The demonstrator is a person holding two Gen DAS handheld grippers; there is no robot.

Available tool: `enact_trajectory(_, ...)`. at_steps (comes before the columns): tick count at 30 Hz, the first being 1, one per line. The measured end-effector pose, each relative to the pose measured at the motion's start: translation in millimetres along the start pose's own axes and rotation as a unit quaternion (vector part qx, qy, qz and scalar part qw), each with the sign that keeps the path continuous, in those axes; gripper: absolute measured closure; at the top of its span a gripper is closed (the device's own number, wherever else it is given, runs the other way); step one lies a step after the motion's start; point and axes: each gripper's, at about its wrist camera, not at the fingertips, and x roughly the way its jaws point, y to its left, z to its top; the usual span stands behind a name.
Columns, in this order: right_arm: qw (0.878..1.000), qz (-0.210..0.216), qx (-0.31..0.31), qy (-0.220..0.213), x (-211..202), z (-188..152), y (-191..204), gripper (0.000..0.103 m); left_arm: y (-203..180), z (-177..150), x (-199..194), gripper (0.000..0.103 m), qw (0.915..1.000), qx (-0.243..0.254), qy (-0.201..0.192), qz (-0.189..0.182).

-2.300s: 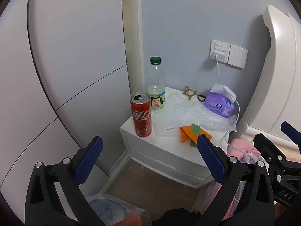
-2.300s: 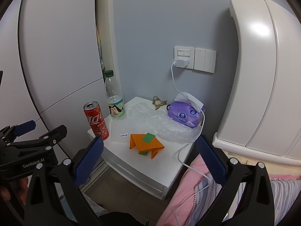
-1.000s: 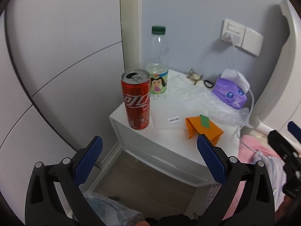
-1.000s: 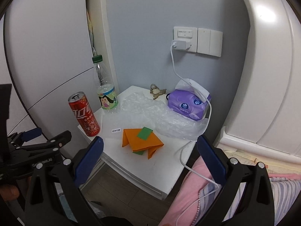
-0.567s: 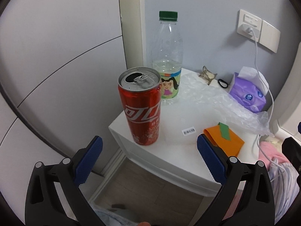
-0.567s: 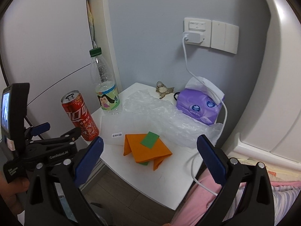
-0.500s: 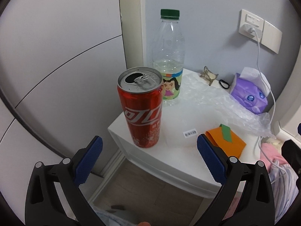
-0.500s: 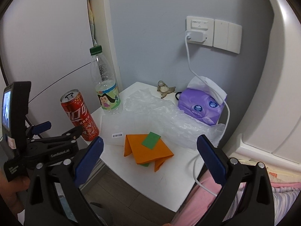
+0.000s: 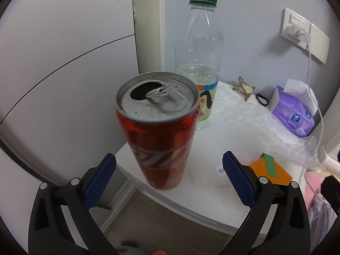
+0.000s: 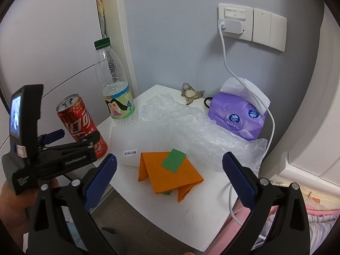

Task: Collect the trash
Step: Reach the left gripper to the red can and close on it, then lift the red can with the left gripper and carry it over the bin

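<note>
The left gripper [image 9: 169, 175], jaws apart, brackets the opened, glossy red can [image 9: 157, 131] at the nightstand's [image 9: 214, 201] left front corner, probably to clamp its rigid round wall, while the right gripper [image 10: 169, 177], likewise apart, hovers over the folded orange paper [image 10: 170, 174].

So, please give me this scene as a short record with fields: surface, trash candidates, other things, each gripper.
surface: white nightstand
trash candidates: opened red can at front left corner; plastic bottle behind it; clear plastic wrap; orange folded paper
other things: purple tissue pack, charger cable, hair claw clip
left gripper: open, fingers either side of the can, not touching
right gripper: open, above the orange paper
</note>
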Motion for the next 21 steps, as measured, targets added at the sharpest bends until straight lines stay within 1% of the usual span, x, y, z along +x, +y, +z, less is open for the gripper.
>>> enact_trajectory(3,1.0,0.001,0.0,0.001,3,1,-1,0.006,1,6,7,0.006,0.9999,0.0,-0.011,0.005)
enact_trajectory(4,1.0,0.001,0.0,0.002,4,2,0,0.006,2,8,9,0.008,0.9999,-0.001,-0.012,0.006)
enact_trajectory(6,1.0,0.002,-0.001,0.003,6,3,-1,0.006,2,10,12,0.021,0.9999,0.001,-0.011,0.008)
enact_trajectory(7,1.0,0.002,-0.002,0.003,6,3,-1,0.006,2,11,14,0.033,0.9999,0.002,-0.008,0.006)
enact_trajectory(8,1.0,0.002,-0.002,0.003,7,4,-1,0.006,3,12,17,0.041,1.0,0.001,-0.002,0.002)
enact_trajectory(9,1.0,0.003,-0.002,0.003,7,3,-1,0.006,3,12,19,0.043,1.0,0.001,0.002,0.0)
enact_trajectory(10,1.0,0.002,-0.002,0.002,7,4,-1,0.006,3,12,20,0.049,1.0,0.002,0.003,0.002)
enact_trajectory(15,1.0,0.002,-0.001,-0.001,5,4,-1,0.006,3,12,18,0.049,1.0,0.005,-0.003,-0.002)
enact_trajectory(21,1.0,0.004,-0.001,-0.009,-5,5,2,0.006,7,15,-2,0.049,0.9997,0.0,-0.024,0.004)
